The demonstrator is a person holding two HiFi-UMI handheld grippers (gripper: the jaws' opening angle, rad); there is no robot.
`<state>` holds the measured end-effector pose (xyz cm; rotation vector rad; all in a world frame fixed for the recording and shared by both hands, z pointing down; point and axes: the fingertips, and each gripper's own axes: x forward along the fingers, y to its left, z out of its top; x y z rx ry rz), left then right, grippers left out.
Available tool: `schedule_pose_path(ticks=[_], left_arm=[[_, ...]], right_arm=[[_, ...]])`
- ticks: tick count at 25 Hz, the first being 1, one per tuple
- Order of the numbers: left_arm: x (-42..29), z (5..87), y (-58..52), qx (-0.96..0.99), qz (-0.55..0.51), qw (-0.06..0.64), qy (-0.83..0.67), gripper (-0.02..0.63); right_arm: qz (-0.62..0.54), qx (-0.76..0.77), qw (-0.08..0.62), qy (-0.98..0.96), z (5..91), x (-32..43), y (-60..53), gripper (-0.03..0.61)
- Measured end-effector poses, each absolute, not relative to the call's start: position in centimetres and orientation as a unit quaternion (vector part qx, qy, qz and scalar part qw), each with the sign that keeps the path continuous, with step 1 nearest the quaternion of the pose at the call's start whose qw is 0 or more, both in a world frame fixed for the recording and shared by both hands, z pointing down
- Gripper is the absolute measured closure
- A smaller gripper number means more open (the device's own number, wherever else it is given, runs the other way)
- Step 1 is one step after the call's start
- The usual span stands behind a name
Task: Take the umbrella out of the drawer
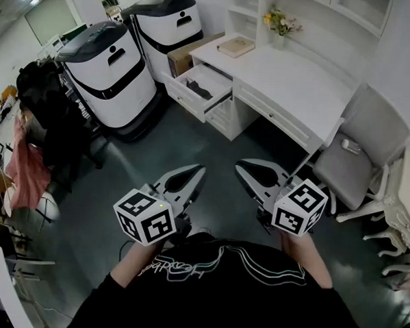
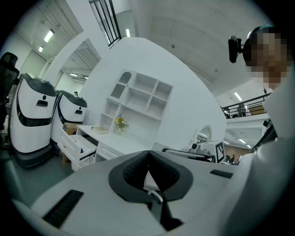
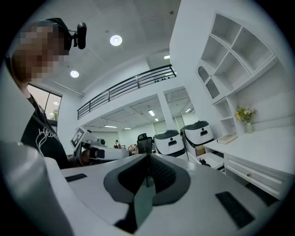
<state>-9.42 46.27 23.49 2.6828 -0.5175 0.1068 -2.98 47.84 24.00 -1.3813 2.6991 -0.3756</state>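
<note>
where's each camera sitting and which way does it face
Head view: on the person's head, steeply down at left gripper, right gripper, open drawer; black shirt shows.
Left gripper view: on that gripper, facing the desk along shut jaws; right gripper, person show.
Right gripper view: on that gripper, facing the white robots along shut jaws; left gripper, person show.
All share the open drawer.

No legible text anywhere, only unreadable scrawl on the black shirt [image 1: 179, 268]

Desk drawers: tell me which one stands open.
The top drawer at the end of the desk nearest the cardboard box: pulled out, a dark object inside. The long drawer beside it is shut.
</note>
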Motion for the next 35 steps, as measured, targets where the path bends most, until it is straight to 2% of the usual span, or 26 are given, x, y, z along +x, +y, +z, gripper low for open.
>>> schedule_pose_path(ticks=[13,21,28,35], left_arm=[[-9.5,23.3,46.4,0.961,0.041,0.202,-0.187,0.594],[-8.1,24.9,42.6,0.961,0.044,0.204,-0.181,0.594],[-6.1,26.8,35.5,0.958,0.051,0.219,-0.177,0.594],[-2.7,28.6,22.4,0.951,0.065,0.248,-0.171,0.594]], right_arm=[[-0.126,-0.453,0.046,0.881,23.9,-2.9,47.9,0.526],[-0.127,-0.464,0.054,0.875,25.6,-1.4,44.2,0.525],[-0.160,-0.460,0.065,0.871,27.5,0.6,37.3,0.526],[-0.195,-0.471,0.063,0.858,29.4,3.9,24.8,0.525]])
